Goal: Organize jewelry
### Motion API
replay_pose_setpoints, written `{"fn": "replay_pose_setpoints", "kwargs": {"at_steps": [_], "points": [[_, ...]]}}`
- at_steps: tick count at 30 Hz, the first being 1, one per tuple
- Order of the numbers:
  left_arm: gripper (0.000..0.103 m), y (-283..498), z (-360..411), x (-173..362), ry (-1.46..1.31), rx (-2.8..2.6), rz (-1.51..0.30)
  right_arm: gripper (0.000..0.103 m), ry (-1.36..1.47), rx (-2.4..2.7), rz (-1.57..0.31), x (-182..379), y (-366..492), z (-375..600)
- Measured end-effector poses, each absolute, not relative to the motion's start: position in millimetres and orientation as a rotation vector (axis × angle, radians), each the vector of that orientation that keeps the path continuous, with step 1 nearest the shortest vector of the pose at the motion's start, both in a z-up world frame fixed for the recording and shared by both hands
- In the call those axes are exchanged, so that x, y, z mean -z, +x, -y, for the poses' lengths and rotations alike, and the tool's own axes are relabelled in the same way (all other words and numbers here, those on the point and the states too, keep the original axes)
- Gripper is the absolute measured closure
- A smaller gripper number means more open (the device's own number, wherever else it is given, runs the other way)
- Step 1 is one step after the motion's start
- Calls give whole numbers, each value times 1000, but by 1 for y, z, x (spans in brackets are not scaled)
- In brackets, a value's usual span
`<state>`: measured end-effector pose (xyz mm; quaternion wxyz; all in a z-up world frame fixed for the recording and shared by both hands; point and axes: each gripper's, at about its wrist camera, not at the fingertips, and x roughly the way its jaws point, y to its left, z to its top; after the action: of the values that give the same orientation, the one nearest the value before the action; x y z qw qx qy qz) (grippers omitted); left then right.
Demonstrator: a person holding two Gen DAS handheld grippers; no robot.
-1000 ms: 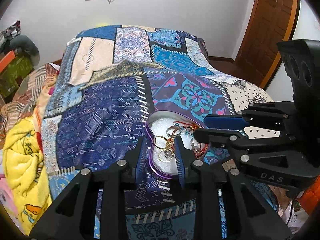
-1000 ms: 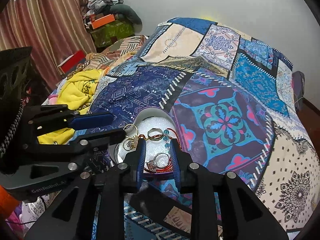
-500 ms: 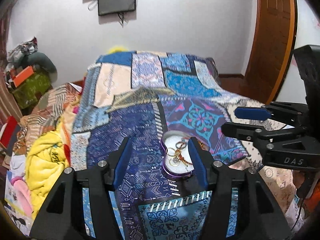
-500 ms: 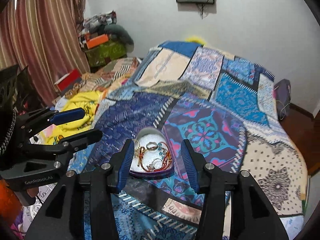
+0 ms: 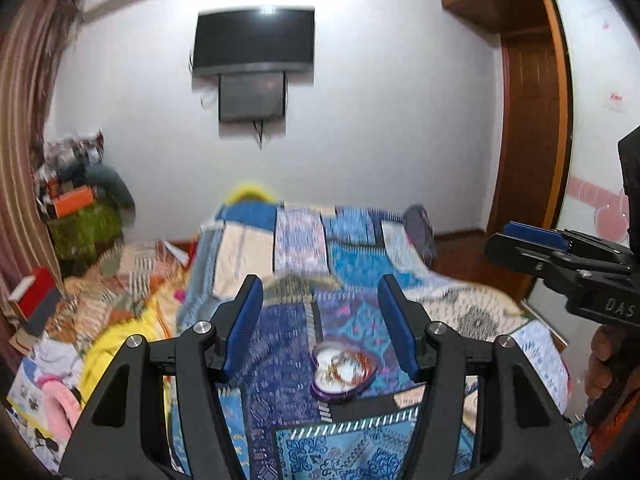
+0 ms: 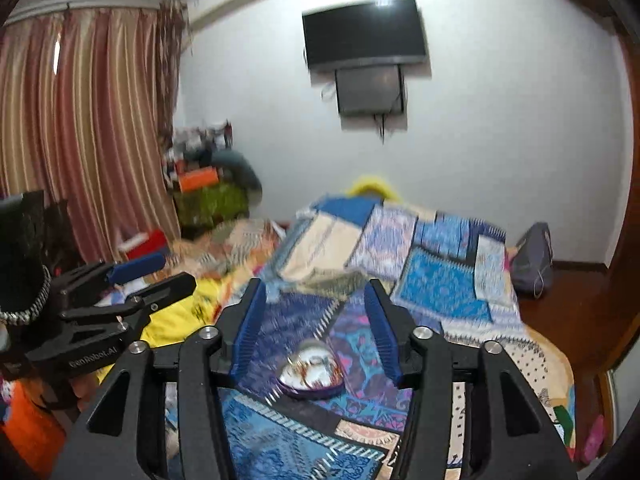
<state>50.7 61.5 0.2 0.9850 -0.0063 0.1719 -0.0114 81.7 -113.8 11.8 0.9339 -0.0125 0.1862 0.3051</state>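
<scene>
A purple heart-shaped box (image 5: 320,394) lies on the patchwork bedspread (image 5: 280,360), with rings, bangles and a red bead string (image 5: 344,365) tangled inside on its white lining. My left gripper (image 5: 319,282) hangs high above and back from it, open and empty. In the right wrist view the same box (image 6: 308,394) shows low between the blue pads; my right gripper (image 6: 315,286) is also well above it, with jaws opening and nothing between them. Each gripper sees the other at its side: the right gripper (image 5: 498,238) and the left gripper (image 6: 178,270).
A wall-mounted TV (image 5: 254,38) hangs over the bed's far end. A wooden door (image 5: 532,152) stands at the right and striped curtains (image 6: 80,140) at the left. A yellow blanket (image 5: 120,344), piled clothes (image 5: 80,184) and a grey bag (image 6: 534,256) edge the bed.
Both grippers rose and drew back from the box, which now looks much smaller. Both pairs of jaws spread wider. The views tilted up, bringing the wall and TV into sight.
</scene>
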Motion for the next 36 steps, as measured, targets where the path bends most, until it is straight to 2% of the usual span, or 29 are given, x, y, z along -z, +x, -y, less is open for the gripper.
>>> {"fn": "replay_pose_setpoints", "kwargs": {"at_steps": [7,8,10,14,17,19,36], "points": [[36,-1,-49,-34,10,-22,-183,40,13,-587,-227,-37,39,128],[33,-6,-49,-35,11,-28,-170,38,14,-575,-207,-39,32,129],[27,-15,-45,-38,11,-42,-144,27,19,-551,-182,-40,24,130],[12,-28,-40,-38,7,-70,-120,21,28,-515,-162,-39,18,129],[5,-33,-41,-37,-11,-74,-117,13,13,-471,-148,-38,13,126],[4,-35,-41,-36,-19,-78,-119,3,7,-445,-137,-38,10,126],[2,-39,-35,-29,-1,-90,-129,1,-1,-439,-149,-33,0,130]]}}
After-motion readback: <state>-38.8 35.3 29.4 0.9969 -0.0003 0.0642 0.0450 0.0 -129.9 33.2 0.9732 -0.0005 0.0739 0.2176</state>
